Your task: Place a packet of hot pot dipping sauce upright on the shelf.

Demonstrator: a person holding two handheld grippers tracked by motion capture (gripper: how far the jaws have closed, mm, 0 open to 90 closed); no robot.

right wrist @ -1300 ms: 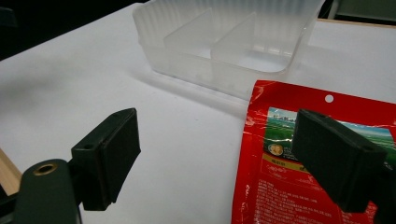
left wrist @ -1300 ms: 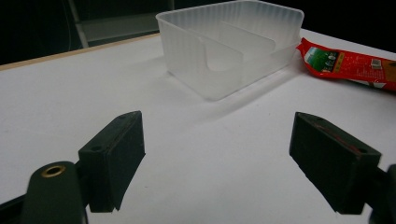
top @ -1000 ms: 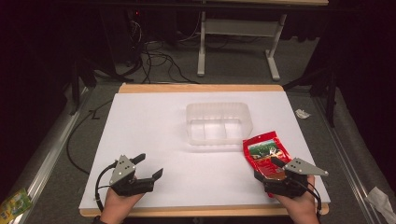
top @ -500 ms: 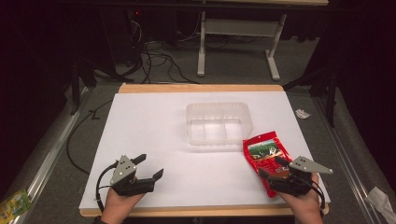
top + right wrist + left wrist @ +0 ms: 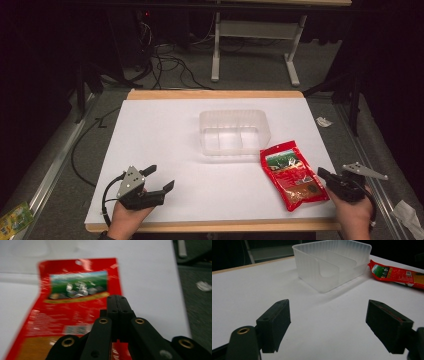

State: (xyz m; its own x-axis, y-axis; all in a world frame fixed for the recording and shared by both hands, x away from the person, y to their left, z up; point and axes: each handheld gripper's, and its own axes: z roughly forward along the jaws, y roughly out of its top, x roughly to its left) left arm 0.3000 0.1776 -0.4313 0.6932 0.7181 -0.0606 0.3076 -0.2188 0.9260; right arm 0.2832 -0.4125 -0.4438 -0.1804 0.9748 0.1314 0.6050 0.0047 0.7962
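On the white table (image 5: 165, 135), the left hand-held gripper (image 5: 159, 179) rests at about 7 o'clock near the front edge, held in the person's left hand (image 5: 129, 220). Its jaws stand wide apart with nothing between them, pointing toward 2 o'clock. Past the middle of the table, at about 12 o'clock, sits a clear plastic container (image 5: 234, 131) with inner dividers, its compartments bare. Just beside its right front corner, at 4 o'clock, a red snack packet (image 5: 291, 174) lies flat on the table. At the packet's right edge, the right hand-held gripper (image 5: 325, 176) points toward 9 o'clock. In the right gripper view its jaws are pressed together above the packet; whether they pinch its edge, I cannot tell.
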